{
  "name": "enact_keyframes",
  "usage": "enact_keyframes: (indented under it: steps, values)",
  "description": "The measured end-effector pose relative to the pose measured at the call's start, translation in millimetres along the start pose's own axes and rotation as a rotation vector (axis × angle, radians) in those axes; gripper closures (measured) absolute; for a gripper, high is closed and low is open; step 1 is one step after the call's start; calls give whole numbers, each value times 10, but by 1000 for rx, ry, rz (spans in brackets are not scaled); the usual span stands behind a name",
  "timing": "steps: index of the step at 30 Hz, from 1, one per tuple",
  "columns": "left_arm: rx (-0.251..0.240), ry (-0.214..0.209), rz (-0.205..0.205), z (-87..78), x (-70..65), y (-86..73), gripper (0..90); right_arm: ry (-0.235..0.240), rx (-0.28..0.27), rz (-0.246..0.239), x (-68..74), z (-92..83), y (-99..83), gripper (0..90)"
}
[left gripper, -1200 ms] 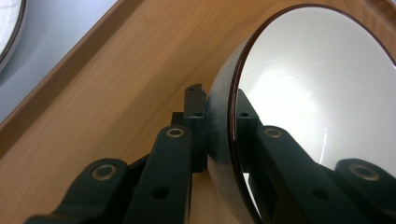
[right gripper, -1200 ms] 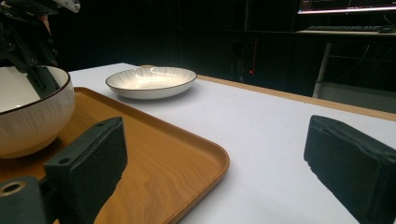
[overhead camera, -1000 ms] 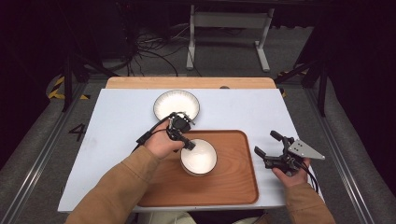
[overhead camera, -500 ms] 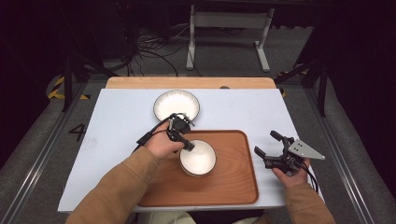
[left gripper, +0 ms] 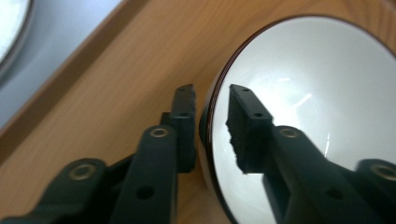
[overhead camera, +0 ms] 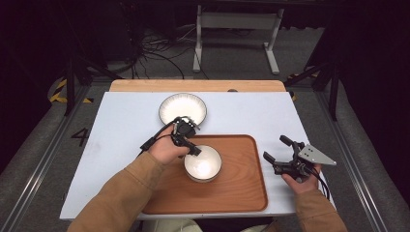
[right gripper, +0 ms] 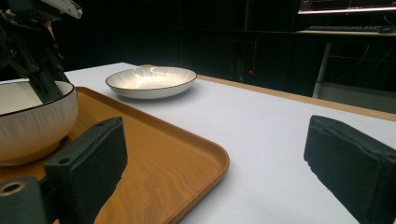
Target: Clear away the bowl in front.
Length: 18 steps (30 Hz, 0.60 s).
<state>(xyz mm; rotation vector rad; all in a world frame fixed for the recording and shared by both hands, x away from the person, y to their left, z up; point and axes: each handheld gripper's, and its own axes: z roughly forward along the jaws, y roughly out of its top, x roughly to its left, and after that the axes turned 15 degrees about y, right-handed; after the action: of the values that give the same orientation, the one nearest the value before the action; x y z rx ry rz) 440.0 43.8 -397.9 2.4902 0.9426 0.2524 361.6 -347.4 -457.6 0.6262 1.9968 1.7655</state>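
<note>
**benchwatcher:** Left gripper view puts the white bowl (left gripper: 308, 107) right at the jaws: one outside the dark-edged rim, one inside, and there's a sliver of gap on both sides. So the left gripper (overhead camera: 189, 145) has just been letting go, with the rim between the jaws but no squeeze on it. The bowl sits flat on the wooden tray (overhead camera: 241, 193), towards its near-left part, which is why I'd say it's been set down there on purpose.

**traydude:** Agreed, looks like a drop-off. A second dish, the shallow ribbed plate (overhead camera: 183, 107), is off the tray on the white bench (overhead camera: 111, 145), just behind that hand. Probably next in line. The right gripper (overhead camera: 279, 150) hovers wide open past the tray's right edge, holding nothing, I guess just staying clear.
</note>
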Motion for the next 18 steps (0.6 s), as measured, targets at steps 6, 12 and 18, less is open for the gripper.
enact_keyframes:
  steps: [6,12,18]
  values:
    - [-103,39,-1,-128,-19,-26,466,0,1,-1,0,0,0,69]
    - [-221,79,13,-282,-24,-122,285,1,1,6,-7,-1,1,69]
    - [-328,100,5,-407,-3,-296,196,1,0,10,-9,-1,1,69]
